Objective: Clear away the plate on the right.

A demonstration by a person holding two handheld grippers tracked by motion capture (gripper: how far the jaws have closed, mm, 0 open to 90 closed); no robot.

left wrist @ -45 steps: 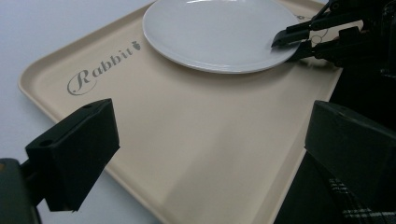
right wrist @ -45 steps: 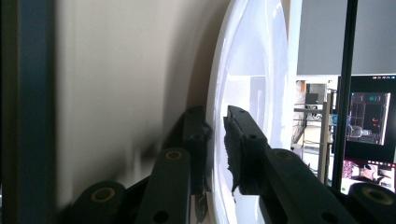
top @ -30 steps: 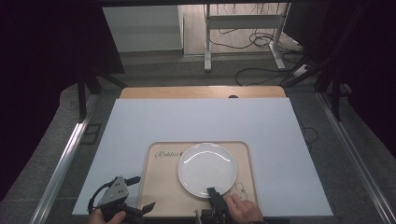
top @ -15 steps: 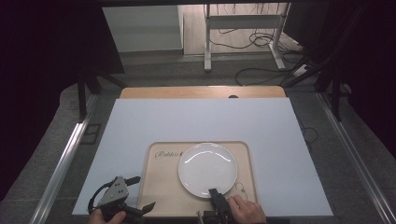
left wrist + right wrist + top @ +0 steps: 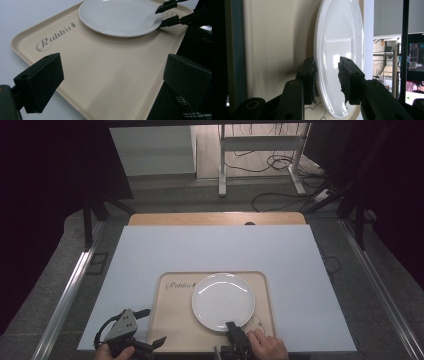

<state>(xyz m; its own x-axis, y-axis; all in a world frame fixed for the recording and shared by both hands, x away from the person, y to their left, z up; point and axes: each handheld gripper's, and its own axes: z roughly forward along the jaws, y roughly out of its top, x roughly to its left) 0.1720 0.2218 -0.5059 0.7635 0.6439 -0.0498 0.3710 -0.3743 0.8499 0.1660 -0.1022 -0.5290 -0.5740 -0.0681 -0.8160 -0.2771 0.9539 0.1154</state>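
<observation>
A: What does the high view give you?

B: One white plate (image 5: 223,300) lying on one beige tray (image 5: 172,320), the tray on a pale sheet (image 5: 215,250) at the near side of the table. The left gripper (image 5: 150,330) sits off the tray's near left corner; the right gripper (image 5: 235,330) is at the plate's near rim. How the jaws stand there can't be judged from so high up.

A: And the gripper views?

B: The right gripper view settles it — the right gripper (image 5: 327,75) has one jaw under the plate (image 5: 342,42) and one over it, the rim between them. There's a sliver of gap at the upper pad; the jaws have just been opening, so the rim is let go, not clamped.

A: The left one?

B: In the left gripper view its two jaws stand wide apart over the tray (image 5: 105,75), nothing between them — released. That view also shows the tray's "Rabbit" lettering (image 5: 55,35) up close.

A: Count?

B: One plate, one tray, two grippers.
</observation>
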